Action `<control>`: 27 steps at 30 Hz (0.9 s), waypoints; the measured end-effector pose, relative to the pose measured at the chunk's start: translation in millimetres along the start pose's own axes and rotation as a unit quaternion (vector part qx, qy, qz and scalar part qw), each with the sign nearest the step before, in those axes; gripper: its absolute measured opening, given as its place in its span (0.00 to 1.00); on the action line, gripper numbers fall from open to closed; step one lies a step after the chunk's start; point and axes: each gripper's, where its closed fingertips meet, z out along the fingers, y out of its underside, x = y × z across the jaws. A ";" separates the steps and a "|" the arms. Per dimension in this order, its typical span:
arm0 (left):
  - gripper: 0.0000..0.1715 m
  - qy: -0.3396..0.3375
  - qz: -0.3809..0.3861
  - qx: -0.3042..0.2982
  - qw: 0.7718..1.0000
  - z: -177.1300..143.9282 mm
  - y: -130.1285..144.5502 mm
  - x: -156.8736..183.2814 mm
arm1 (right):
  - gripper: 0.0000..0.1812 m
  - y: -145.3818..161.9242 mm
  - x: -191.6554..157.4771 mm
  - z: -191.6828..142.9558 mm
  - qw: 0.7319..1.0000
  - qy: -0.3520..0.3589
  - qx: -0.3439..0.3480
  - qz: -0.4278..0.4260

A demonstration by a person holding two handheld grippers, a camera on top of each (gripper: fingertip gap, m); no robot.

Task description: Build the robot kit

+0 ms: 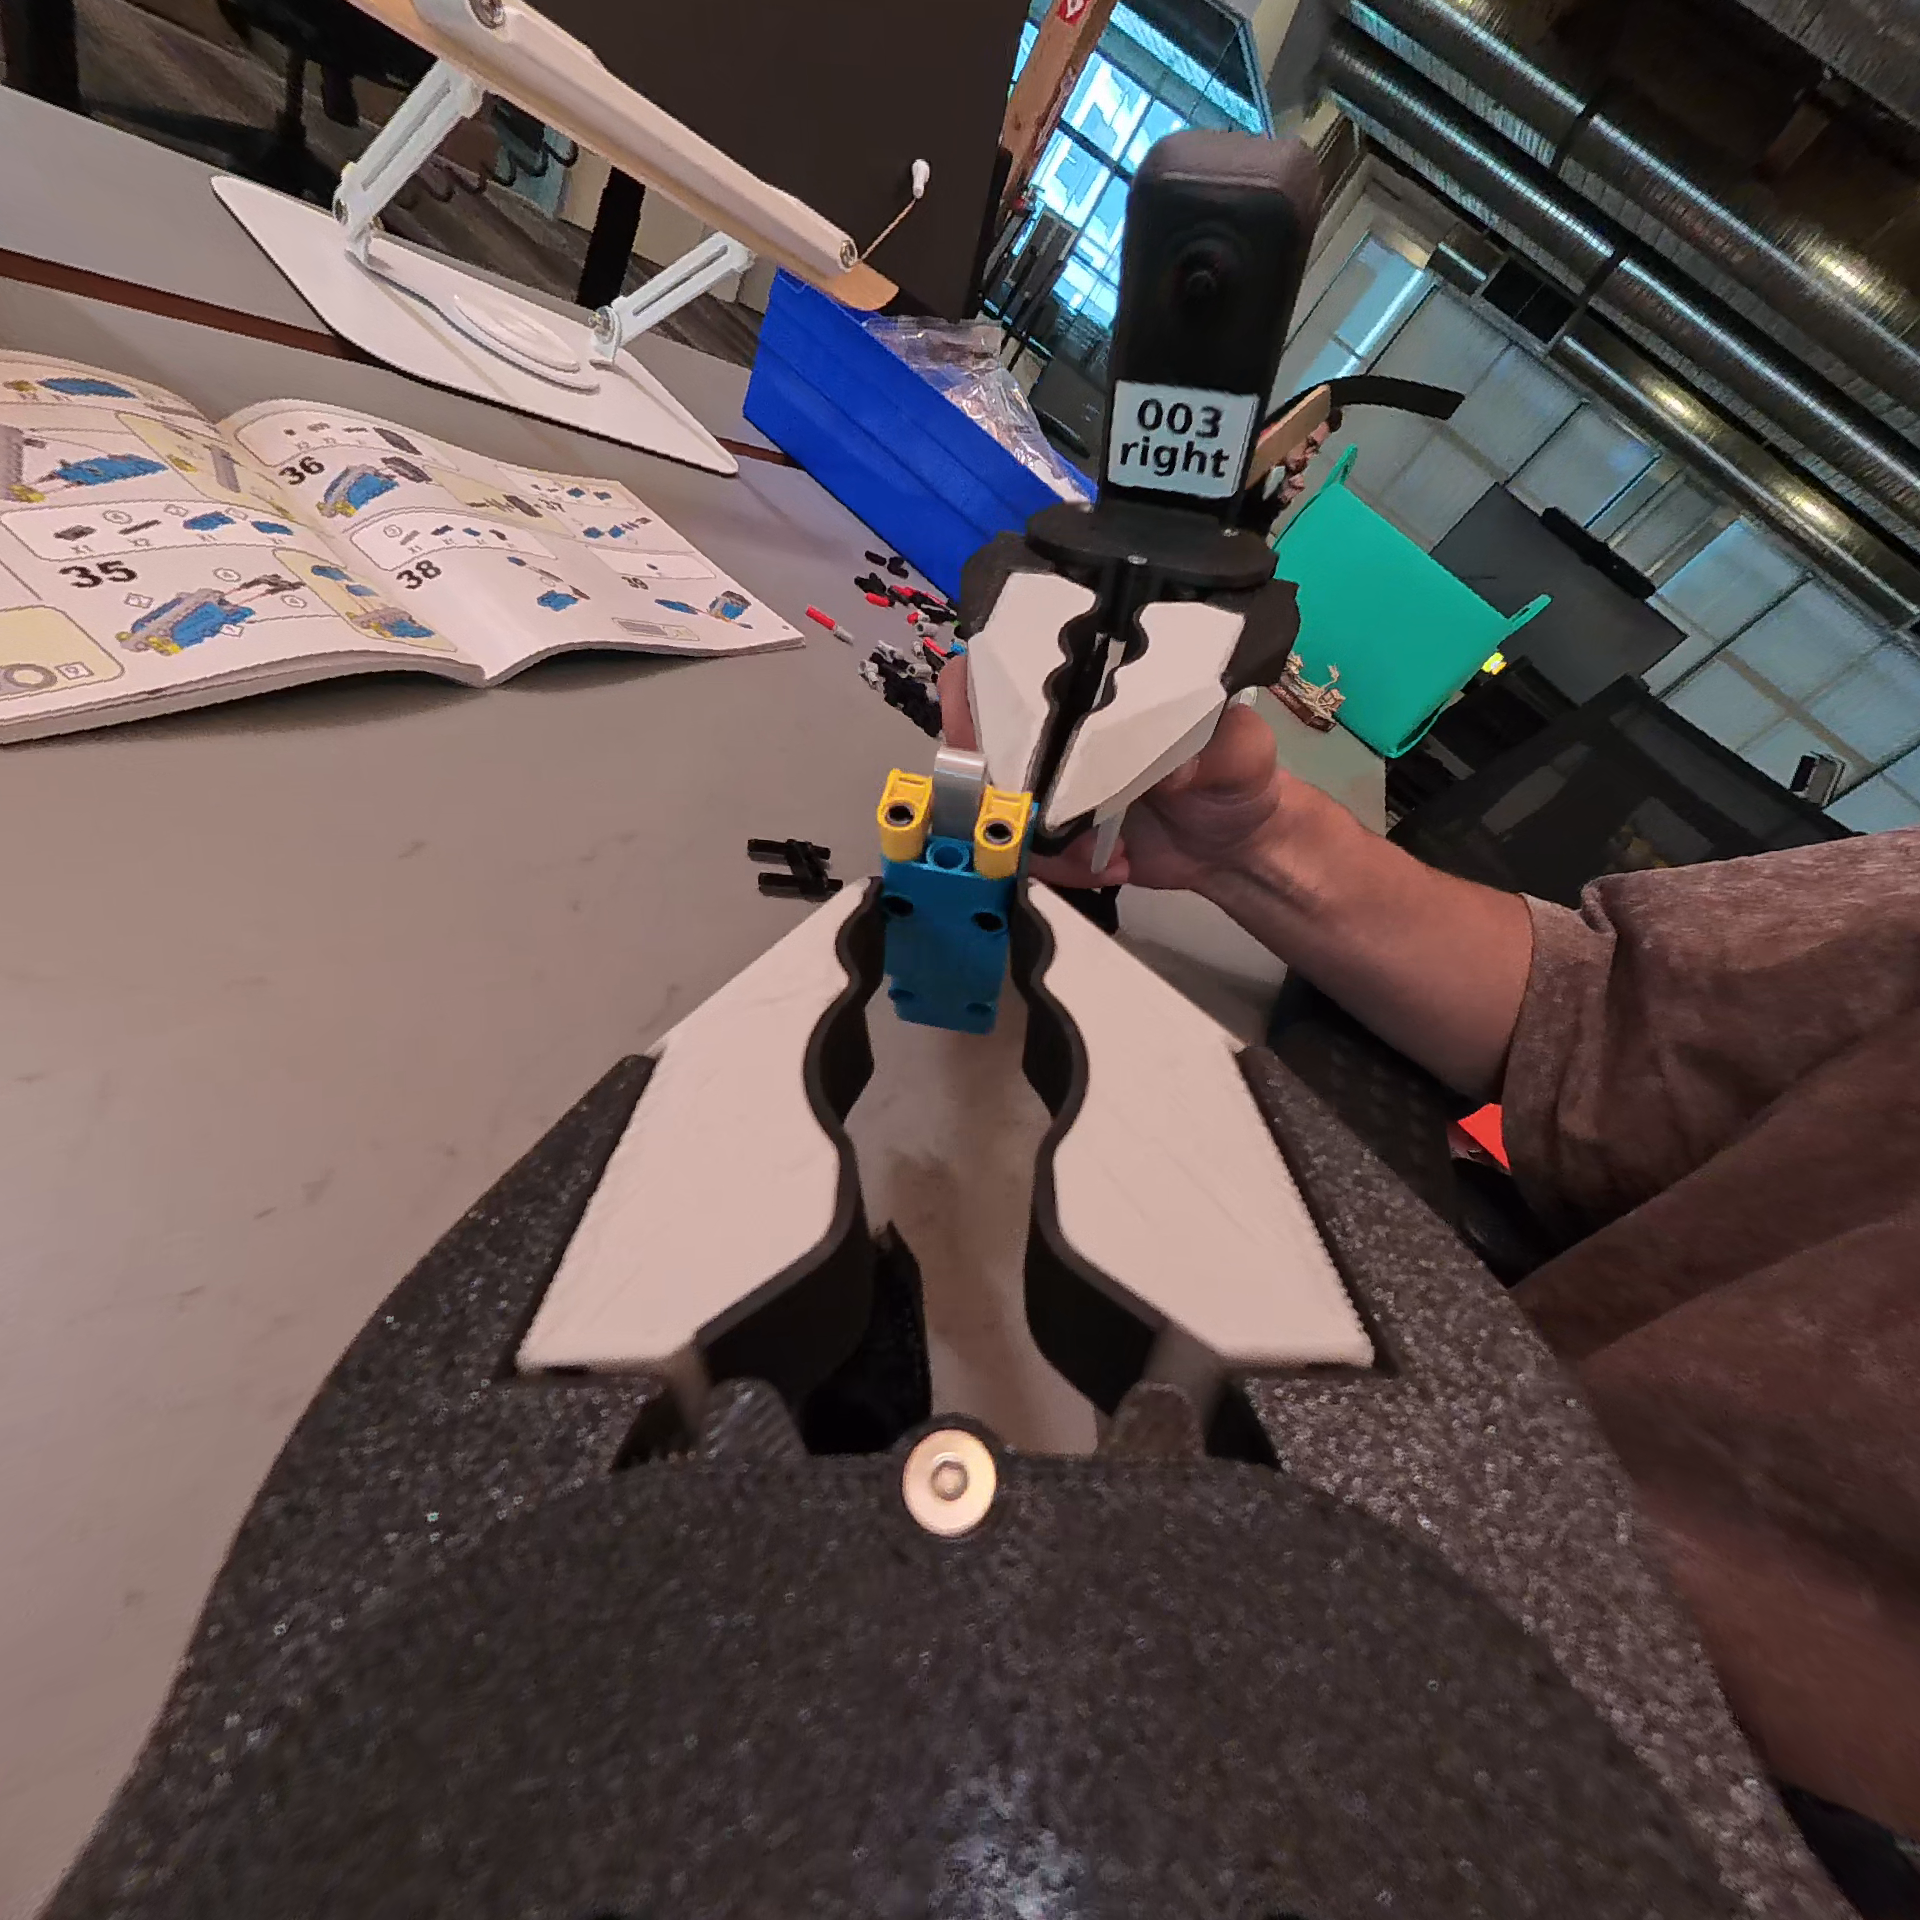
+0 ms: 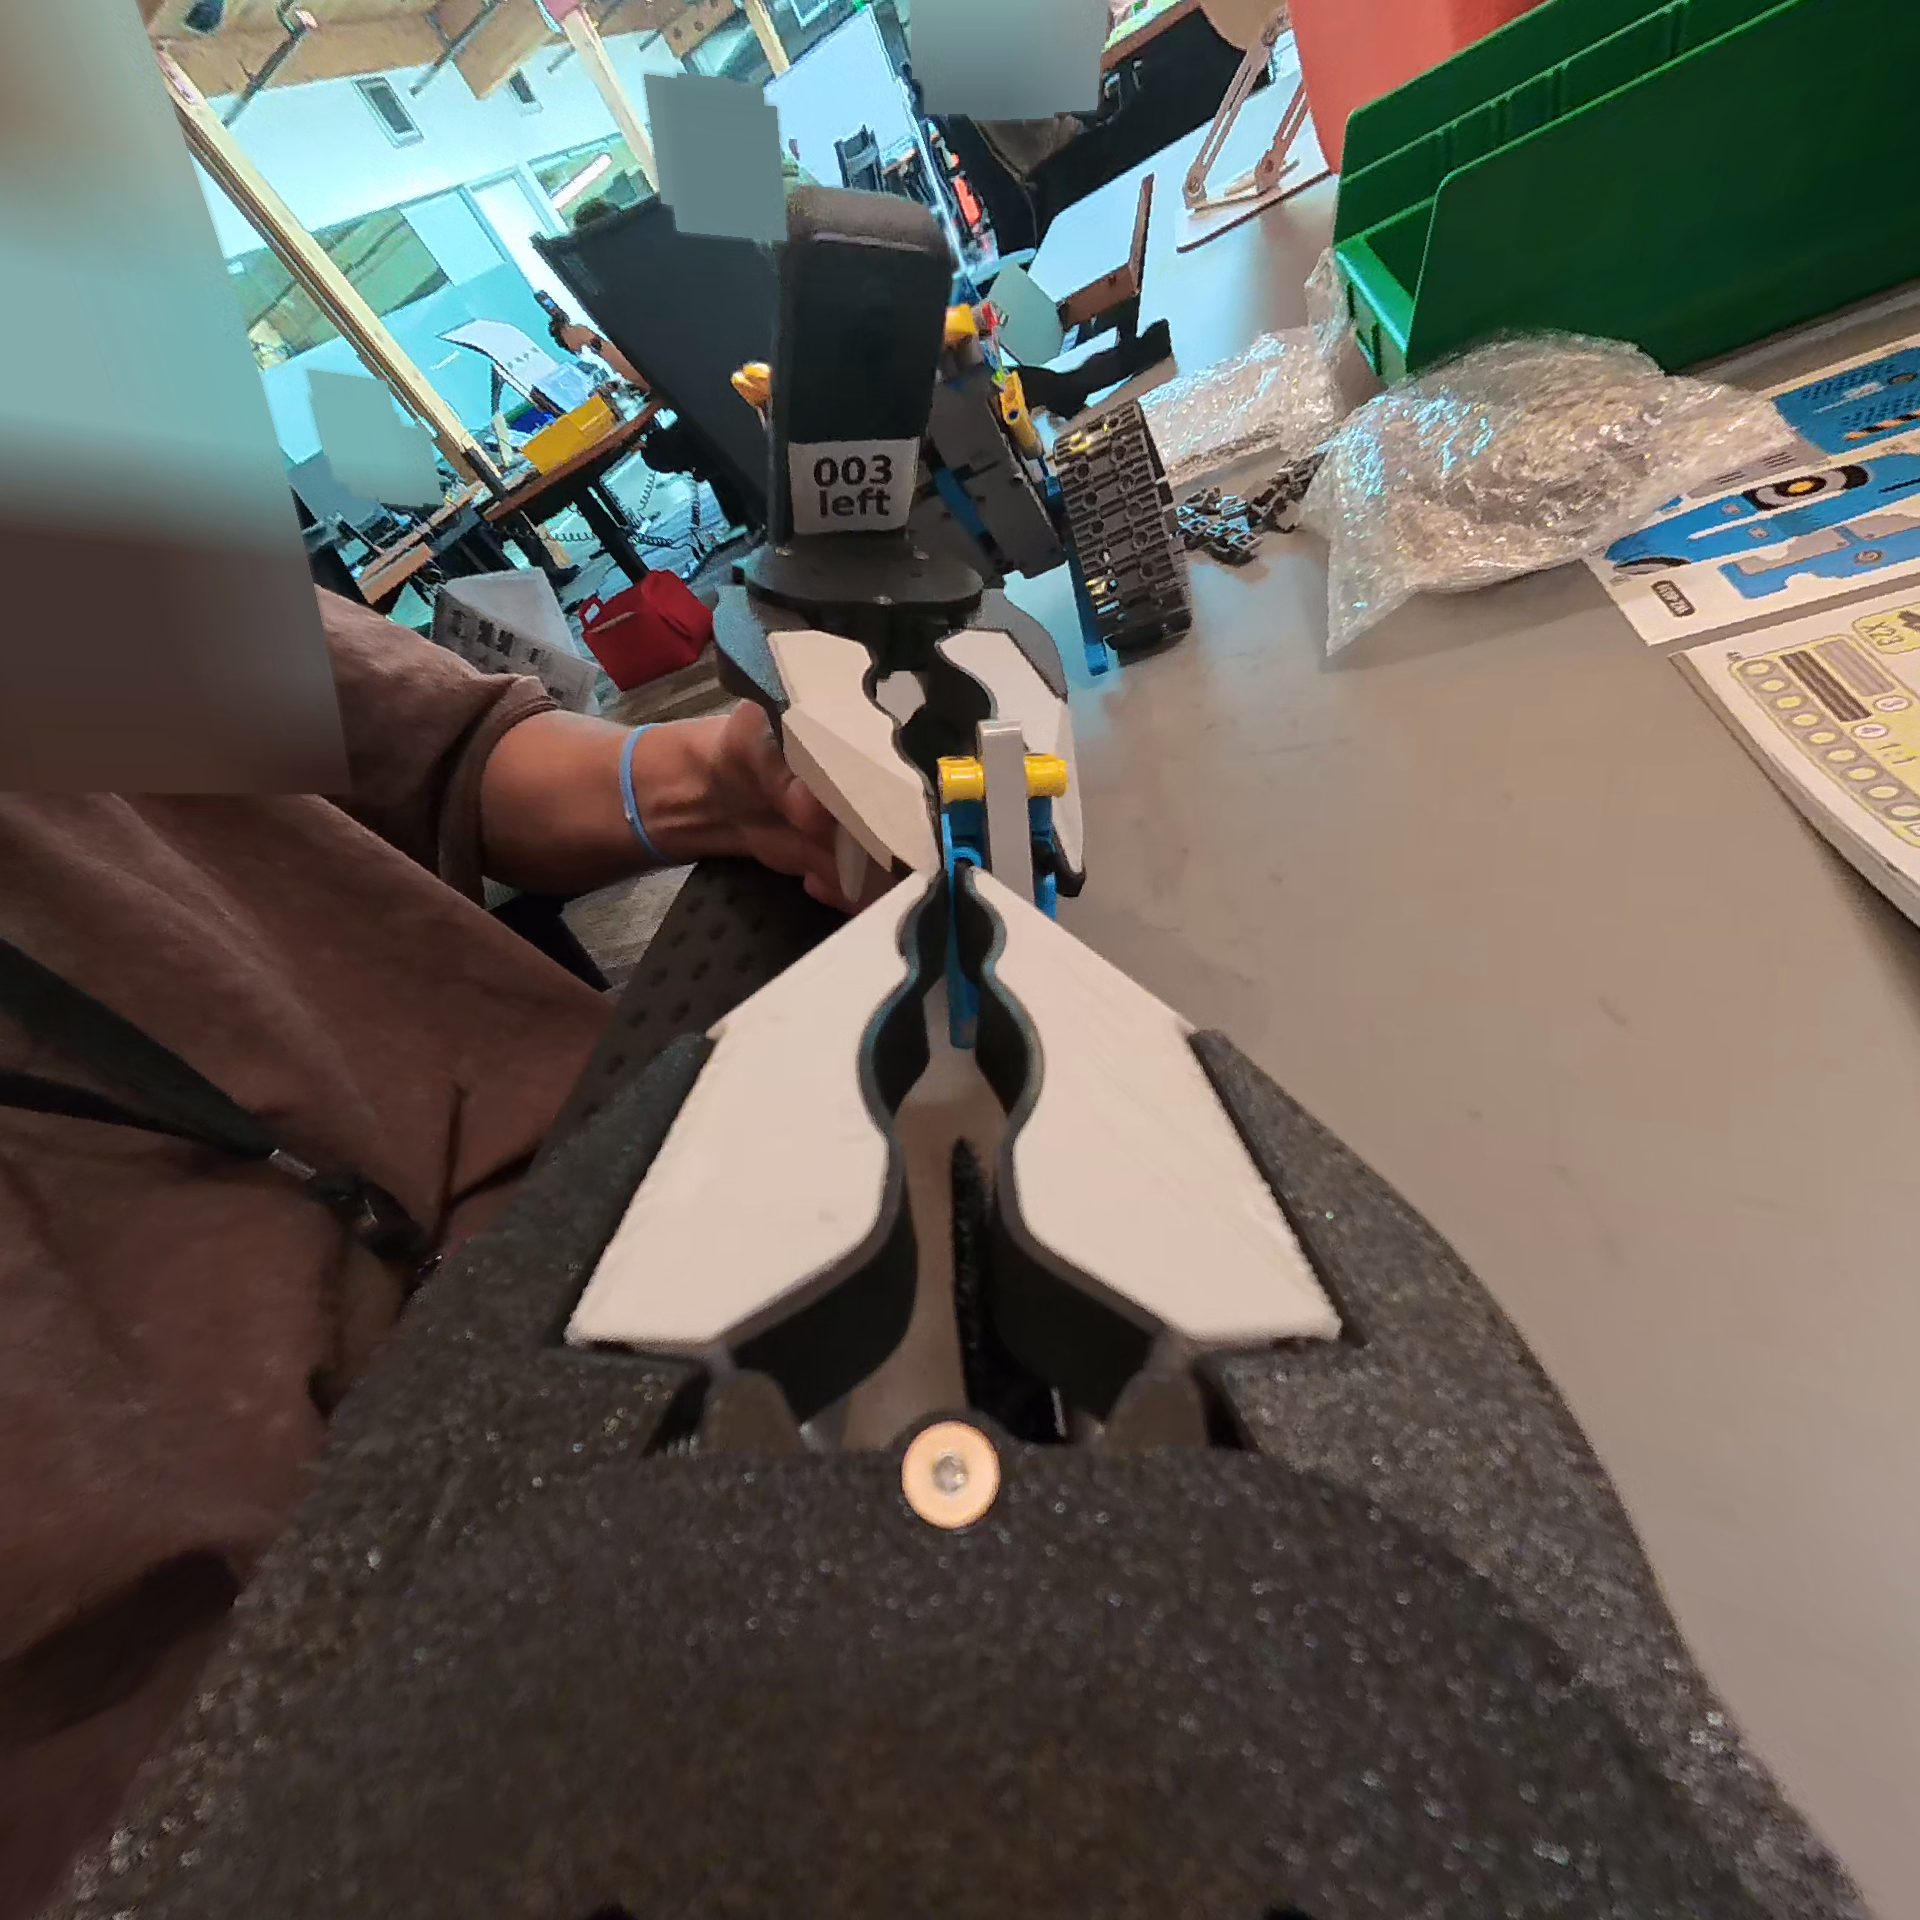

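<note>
My left gripper is shut on a small brick assembly: a blue block with two yellow connectors and a grey beam at its far end. It is held above the grey table. My right gripper faces it tip to tip and is shut on a thin blue piece, seen edge-on, that meets the same assembly. In the left wrist view the right gripper touches the assembly by the right yellow connector. A hand holds it.
An open instruction booklet, a white stand, a blue bin and loose pins lie on the left. A tracked brick model, plastic bags, a green bin and printed sheets are on the right. My left and right fingertips are right by each other.
</note>
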 end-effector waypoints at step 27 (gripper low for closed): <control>0.14 0.003 -0.123 0.093 0.988 -11.7 -25.3 -21.4 | 0.33 -7.7 28.2 9.9 0.900 0.330 -0.122 -0.257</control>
